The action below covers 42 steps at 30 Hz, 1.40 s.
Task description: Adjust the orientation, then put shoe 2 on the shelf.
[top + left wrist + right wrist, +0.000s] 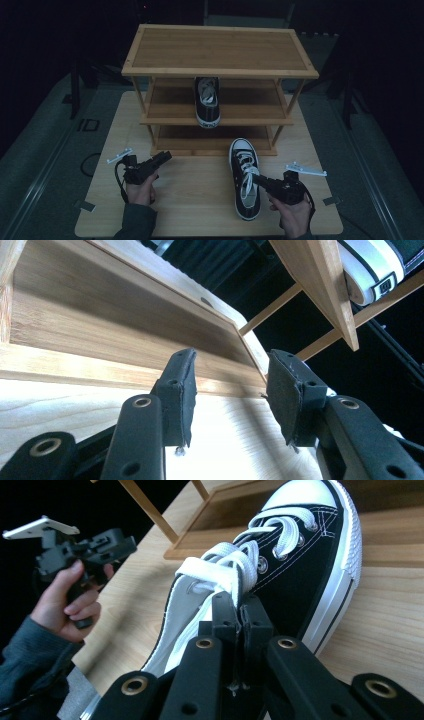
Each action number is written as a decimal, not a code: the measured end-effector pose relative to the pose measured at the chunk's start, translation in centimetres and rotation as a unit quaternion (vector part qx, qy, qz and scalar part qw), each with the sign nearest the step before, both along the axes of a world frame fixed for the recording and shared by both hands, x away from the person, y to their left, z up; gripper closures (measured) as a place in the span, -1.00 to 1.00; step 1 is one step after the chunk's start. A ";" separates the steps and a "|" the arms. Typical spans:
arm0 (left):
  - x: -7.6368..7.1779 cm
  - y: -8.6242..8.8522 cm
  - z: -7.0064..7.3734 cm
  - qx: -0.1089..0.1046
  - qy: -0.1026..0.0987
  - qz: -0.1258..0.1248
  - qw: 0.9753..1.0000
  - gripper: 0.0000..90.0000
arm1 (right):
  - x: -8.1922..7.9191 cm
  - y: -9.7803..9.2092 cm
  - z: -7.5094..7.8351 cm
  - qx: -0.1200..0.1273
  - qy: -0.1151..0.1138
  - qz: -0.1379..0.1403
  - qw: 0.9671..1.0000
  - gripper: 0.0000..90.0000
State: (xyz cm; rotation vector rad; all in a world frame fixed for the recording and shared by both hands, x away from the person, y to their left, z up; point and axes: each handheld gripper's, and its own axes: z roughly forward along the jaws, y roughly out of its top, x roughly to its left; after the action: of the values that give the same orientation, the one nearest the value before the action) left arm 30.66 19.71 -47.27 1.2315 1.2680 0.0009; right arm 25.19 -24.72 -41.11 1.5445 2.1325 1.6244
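A black sneaker with white laces [244,177] [300,565] lies on the table in front of a wooden shoe rack [220,70], its toe towards the rack. My right gripper [257,179] [241,605] is shut on this sneaker's side edge beside the laces. A matching sneaker [207,102] [372,270] rests on the rack's middle shelf, heel outward. My left gripper [162,157] [230,375] is open and holds nothing. It hovers above the table near the left end of the rack's bottom shelf [100,330], and the right gripper view shows this same left gripper [117,545] farther off.
The rack stands at the back of a light wooden table [200,200]. Its top shelf [220,47] is bare. Dark grey floor surrounds the table, with dark stand legs [75,85] at the left and right.
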 end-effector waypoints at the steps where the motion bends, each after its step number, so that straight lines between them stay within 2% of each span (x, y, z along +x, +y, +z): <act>1: 0.0 0.0 0.0 -0.002 0.001 0.000 1.000 0.23 | -0.1 0.0 0.2 0.002 -0.001 0.002 1.000 0.95; 12: 0.1 -0.1 -0.2 0.001 0.003 0.000 1.000 0.23 | -0.9 -0.4 2.3 0.010 -0.016 0.008 1.000 0.95; 23: 0.2 -0.1 -0.3 0.000 0.005 0.000 1.000 0.22 | -2.0 -0.7 4.2 0.027 -0.019 0.014 0.999 0.95; 32: 0.0 -0.2 -0.3 0.001 0.005 -0.001 1.000 0.22 | -3.1 -0.9 6.5 0.054 -0.032 0.018 0.998 0.95; 39: 0.0 -0.1 -0.3 -0.001 0.006 0.002 1.000 0.22 | -2.6 -0.7 8.2 0.068 -0.050 0.018 0.996 0.95; 42: 0.0 0.0 -0.4 0.000 0.006 0.003 1.000 0.22 | -1.9 -0.4 9.4 0.078 -0.067 0.015 0.995 0.95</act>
State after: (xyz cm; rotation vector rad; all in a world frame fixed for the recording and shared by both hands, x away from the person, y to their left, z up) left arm 30.70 19.71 -47.64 1.2290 1.2813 -0.0027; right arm 23.25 -25.14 -31.72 1.4022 2.0137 1.8862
